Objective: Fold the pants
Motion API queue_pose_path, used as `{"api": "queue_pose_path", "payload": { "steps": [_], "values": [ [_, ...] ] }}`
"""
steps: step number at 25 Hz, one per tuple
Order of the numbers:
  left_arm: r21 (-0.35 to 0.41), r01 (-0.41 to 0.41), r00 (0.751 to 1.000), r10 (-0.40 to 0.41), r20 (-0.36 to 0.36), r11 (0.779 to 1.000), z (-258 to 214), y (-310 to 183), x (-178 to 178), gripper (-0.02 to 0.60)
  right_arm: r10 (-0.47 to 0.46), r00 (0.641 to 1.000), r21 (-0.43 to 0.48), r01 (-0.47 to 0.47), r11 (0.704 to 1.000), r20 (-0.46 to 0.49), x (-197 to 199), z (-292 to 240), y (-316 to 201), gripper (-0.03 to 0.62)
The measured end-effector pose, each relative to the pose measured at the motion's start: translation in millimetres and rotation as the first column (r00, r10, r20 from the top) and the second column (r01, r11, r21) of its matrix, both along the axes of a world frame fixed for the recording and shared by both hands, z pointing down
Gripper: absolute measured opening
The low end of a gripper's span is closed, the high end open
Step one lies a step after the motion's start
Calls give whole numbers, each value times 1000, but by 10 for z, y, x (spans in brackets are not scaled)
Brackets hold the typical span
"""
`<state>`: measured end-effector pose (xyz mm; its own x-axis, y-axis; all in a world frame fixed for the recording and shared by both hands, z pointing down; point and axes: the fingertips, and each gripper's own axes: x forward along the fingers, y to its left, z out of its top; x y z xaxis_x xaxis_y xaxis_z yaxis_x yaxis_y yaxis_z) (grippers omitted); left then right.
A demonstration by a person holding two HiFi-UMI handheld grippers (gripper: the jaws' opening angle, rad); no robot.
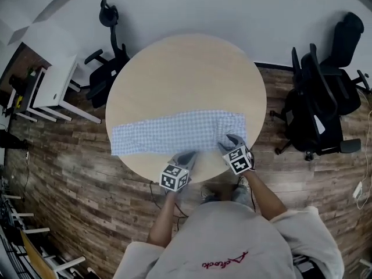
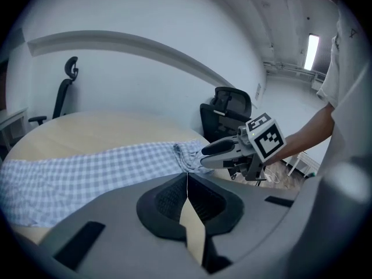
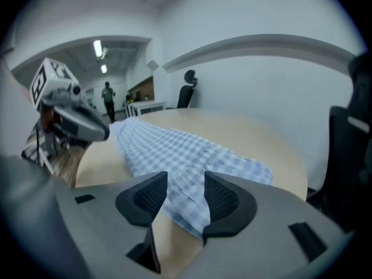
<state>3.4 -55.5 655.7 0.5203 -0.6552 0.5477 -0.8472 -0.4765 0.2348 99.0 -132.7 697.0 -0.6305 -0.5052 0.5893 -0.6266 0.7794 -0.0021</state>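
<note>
While the round wooden tabletop [image 1: 186, 68] fills the middle of the head view, the blue-and-white checked pants [image 1: 168, 133] lie flat across its lower half, stretched from the left rim to right of centre. At the lower middle, the left gripper [image 1: 186, 156] sits at the pants' near edge, its fingers [image 2: 165, 199] clenched together. Just to its right, the right gripper [image 1: 232, 142] is over the bunched end of the pants, its fingers [image 3: 224, 199] released and spread, with checked cloth lying between them.
</note>
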Motion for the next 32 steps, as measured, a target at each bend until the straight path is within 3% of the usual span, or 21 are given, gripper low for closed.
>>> {"api": "queue_pose_path", "payload": {
  "steps": [2, 4, 8, 10, 11, 17, 22, 26, 32],
  "values": [
    [2, -41, 999, 41, -4, 999, -2, -92, 180, 32, 122, 987, -48, -118, 992, 106, 213, -92, -120, 195],
    [2, -79, 997, 79, -8, 997, 0, -155, 346, 32, 254, 956, -98, -242, 965, 144, 512, -98, -268, 195],
    [-5, -133, 991, 133, -14, 991, 29, -208, 580, 32, 495, 855, -244, -452, 858, 156, 1153, 126, -432, 195],
    [-10, -139, 990, 139, -17, 990, 40, -234, 632, 32, 556, 818, -309, -496, 811, 148, 1327, 272, -414, 195],
    [-12, -139, 990, 138, -18, 990, 43, -246, 650, 32, 564, 813, -330, -499, 802, 142, 1358, 330, -389, 195],
    [-22, -122, 992, 122, -16, 992, 62, -270, 659, 32, 551, 826, -367, -480, 797, 116, 1285, 482, -294, 188],
    [-29, -94, 996, 94, -10, 995, 66, -279, 591, 32, 544, 831, -397, -463, 792, 117, 1276, 510, -305, 58],
    [-30, -94, 996, 94, -9, 995, 62, -315, 664, 32, 563, 807, -439, -447, 780, 178, 1304, 488, -349, 43],
    [-24, -112, 994, 111, -13, 993, 58, -462, 930, 32, 572, 784, -445, -434, 783, 240, 1541, 385, -523, 41]
  ]
}}
